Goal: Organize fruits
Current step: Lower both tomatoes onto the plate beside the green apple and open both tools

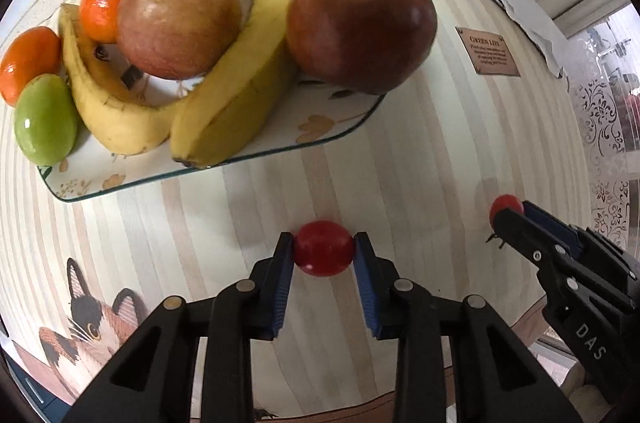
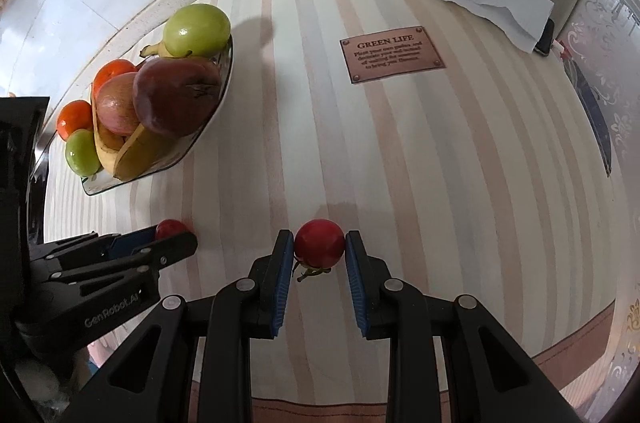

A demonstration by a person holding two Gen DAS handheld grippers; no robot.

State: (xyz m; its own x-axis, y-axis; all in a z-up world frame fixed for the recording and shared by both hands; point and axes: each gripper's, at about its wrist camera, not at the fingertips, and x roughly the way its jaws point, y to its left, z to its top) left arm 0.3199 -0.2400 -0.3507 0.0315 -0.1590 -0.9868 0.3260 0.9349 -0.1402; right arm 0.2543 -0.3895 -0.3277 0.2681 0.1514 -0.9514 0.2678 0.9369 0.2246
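A: Plate (image 1: 224,165) lies up and left of both grippers, already heaped: oranges, green fruit, bananas (image 1: 236,95), an apple, a dark pear (image 1: 360,27).

B: And the tongs?

A: The left gripper (image 1: 324,249) is pinching a small red fruit (image 1: 324,247) on the striped cloth (image 1: 400,151); the right gripper (image 2: 319,249) is pinching another red fruit (image 2: 320,243), stem toward the camera.

B: Which is nearer the plate?

A: The left, I'd judge. Bare cloth lies between; the plate's near rim looks the only free spot.

Left claw (image 1: 324,251), right claw (image 2: 319,247): both clamped.
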